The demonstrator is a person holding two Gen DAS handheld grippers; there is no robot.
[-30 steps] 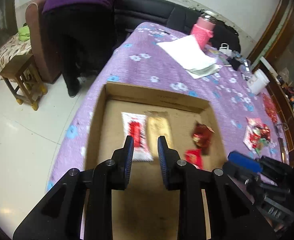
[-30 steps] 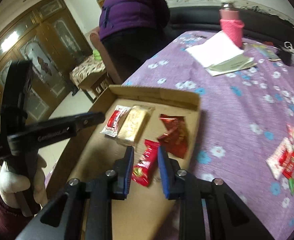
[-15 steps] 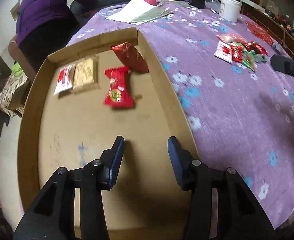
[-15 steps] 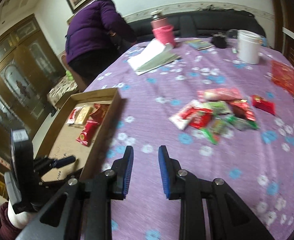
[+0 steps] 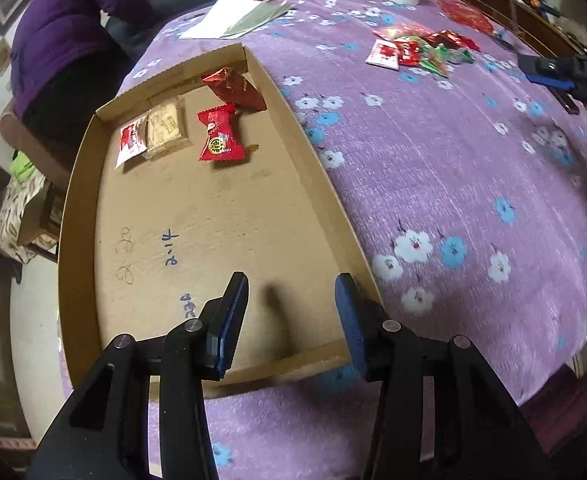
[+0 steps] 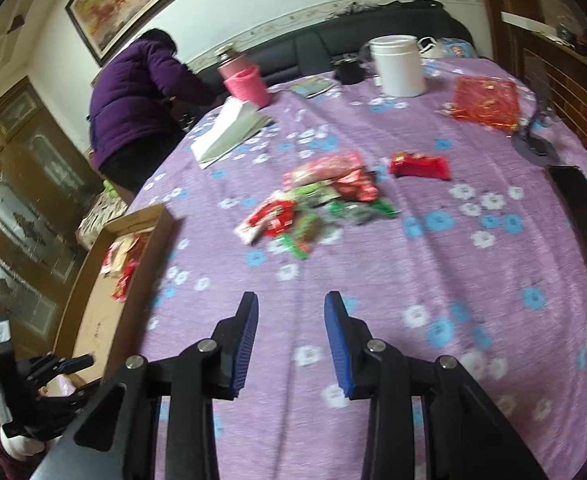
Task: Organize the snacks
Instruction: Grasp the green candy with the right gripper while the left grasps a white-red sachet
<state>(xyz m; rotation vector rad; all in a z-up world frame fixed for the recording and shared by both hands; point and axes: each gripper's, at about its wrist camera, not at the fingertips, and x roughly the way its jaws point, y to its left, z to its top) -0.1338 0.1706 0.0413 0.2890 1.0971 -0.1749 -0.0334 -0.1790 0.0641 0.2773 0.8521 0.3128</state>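
A shallow cardboard tray (image 5: 77,184) lies on the purple flowered tablecloth; it shows at the left in the right wrist view (image 6: 93,280). In its far end lie a red candy pack (image 5: 218,136), a dark red foil pack (image 5: 235,89), a tan cracker pack (image 5: 166,128) and a red-and-white pack (image 5: 131,142). A pile of loose snacks (image 6: 317,204) sits mid-table, with a red bar (image 6: 419,166) beside it. My left gripper (image 5: 291,300) is open and empty over the tray's near right corner. My right gripper (image 6: 291,312) is open and empty, short of the pile.
A white tub (image 6: 398,65), pink wrapped flask (image 6: 243,80), papers (image 6: 229,132) and red packet (image 6: 485,100) stand at the far side. A dark phone (image 6: 583,224) and small stand (image 6: 535,140) lie right. A person in purple (image 6: 141,96) bends beyond the table.
The right gripper left the red candy pack in the tray and swung right toward the snack pile. The left gripper drew back to the tray's near end and opened wider.
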